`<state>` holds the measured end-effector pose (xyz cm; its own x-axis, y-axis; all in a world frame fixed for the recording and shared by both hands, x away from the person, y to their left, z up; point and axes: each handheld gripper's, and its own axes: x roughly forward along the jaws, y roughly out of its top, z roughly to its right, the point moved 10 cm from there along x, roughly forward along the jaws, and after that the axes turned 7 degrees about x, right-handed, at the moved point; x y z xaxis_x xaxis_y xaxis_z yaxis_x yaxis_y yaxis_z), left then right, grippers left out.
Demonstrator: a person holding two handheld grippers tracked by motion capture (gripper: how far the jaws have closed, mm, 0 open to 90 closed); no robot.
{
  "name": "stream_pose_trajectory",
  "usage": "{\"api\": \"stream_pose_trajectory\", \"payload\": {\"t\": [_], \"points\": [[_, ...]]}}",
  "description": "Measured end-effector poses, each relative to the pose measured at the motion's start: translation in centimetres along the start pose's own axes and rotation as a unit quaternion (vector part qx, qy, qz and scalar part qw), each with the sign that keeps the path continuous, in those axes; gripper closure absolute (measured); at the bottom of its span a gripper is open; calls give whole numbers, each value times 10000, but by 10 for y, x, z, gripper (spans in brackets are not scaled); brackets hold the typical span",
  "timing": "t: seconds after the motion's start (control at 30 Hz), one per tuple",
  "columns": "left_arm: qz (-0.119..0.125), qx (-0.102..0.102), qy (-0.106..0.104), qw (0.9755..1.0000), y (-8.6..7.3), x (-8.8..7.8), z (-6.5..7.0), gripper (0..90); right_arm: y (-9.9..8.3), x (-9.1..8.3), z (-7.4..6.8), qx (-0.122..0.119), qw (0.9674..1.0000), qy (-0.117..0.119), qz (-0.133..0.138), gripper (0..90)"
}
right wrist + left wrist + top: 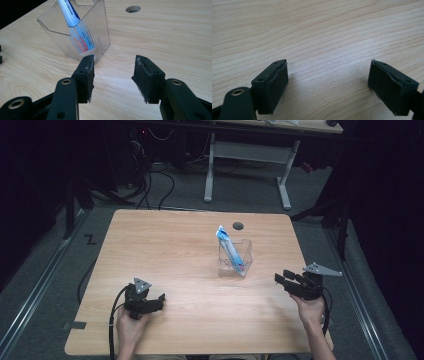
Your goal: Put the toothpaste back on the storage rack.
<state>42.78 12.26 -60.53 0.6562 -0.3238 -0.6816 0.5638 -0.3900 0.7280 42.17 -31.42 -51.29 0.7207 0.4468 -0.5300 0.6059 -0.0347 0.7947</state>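
Toothpaste tube (227, 245) leans inside the clear holder (236, 262) mid-tabletop (165, 250). Left hand-held gripper (159, 301) rests near the front edge, jaws spread; right hand-held gripper (281, 279) hovers beside the holder, jaws apart, empty.

Tube (75, 27): top cut off by upper edge in right gripper view; print too small to read. Holder (82, 37): lower corner hidden behind a jaw. Forearms cropped at bottom, high view.
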Motion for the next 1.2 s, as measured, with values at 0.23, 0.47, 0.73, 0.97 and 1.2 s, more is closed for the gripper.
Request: {"api": "stream_pose_trajectory", "payload": {"t": [0.23,0.47,0.73,0.97,1.2], "points": [[0,-1,0,10000,0,0,0,168,-6,6,3,-126,9998,-131,-91,508],[-1,2,-1,10000,0,0,0,168,-15,13,5,-152,9994,-241,-219,508],[-2,3,-1,10000,0,0,0,168,-22,19,7,-216,9984,-376,-360,499],[-3,2,-1,10000,0,0,0,168,-29,30,7,-376,9968,-519,-488,491],[-3,3,-2,10000,0,0,0,167,-39,40,10,-421,9953,-614,-626,488]]}}
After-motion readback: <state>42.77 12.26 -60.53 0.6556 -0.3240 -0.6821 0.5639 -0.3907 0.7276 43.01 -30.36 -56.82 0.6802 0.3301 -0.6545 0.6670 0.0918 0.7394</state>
